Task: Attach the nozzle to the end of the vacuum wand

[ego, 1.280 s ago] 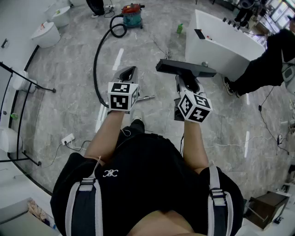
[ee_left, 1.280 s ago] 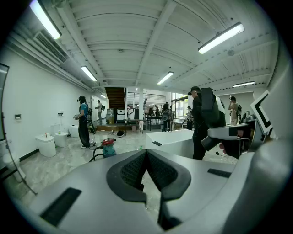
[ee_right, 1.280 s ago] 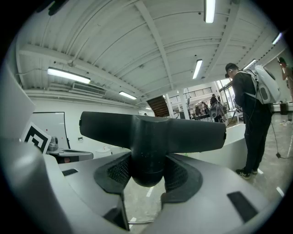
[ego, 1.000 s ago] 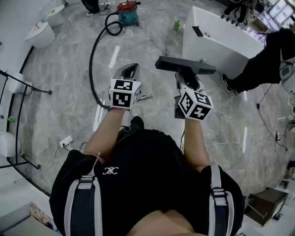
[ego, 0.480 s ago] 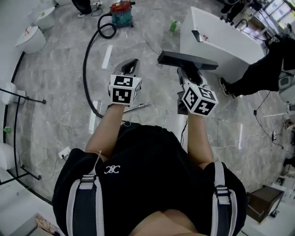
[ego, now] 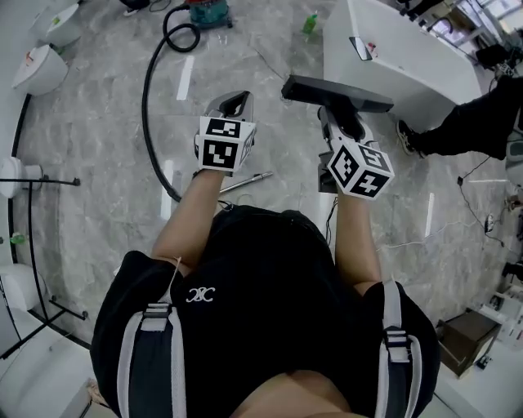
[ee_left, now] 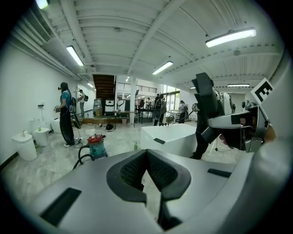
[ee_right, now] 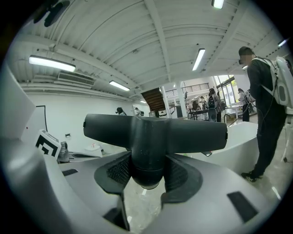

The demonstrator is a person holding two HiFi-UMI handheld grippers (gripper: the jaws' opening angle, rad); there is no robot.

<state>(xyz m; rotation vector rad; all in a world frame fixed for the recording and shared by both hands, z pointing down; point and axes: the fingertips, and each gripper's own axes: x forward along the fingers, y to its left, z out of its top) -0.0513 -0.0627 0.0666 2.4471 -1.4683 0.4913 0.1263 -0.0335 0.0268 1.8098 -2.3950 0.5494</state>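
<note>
My right gripper [ego: 343, 106] is shut on the neck of a black T-shaped floor nozzle [ego: 337, 94], held out in front of me with its wide bar crosswise; in the right gripper view the nozzle [ee_right: 155, 132] fills the space between the pads. The left gripper [ego: 231, 106] is shut with nothing in it, level with the right one and apart from it. The metal end of the vacuum wand [ego: 245, 181] lies on the floor just beyond my left forearm. A black hose [ego: 147, 90] curves away from it toward the red and teal vacuum canister [ee_left: 96, 145].
A white counter [ego: 409, 57] stands ahead on the right, with a person in black [ego: 466, 122] beside it. A green bottle [ego: 310, 23] stands on the floor. White bins [ego: 41, 69] and a black rack [ego: 33, 184] line the left wall. Thin cables trail at right.
Both grippers have travelled forward across the floor with me, side by side, and the counter has come closer. The nozzle stays gripped in the right gripper and the left stays shut.
</note>
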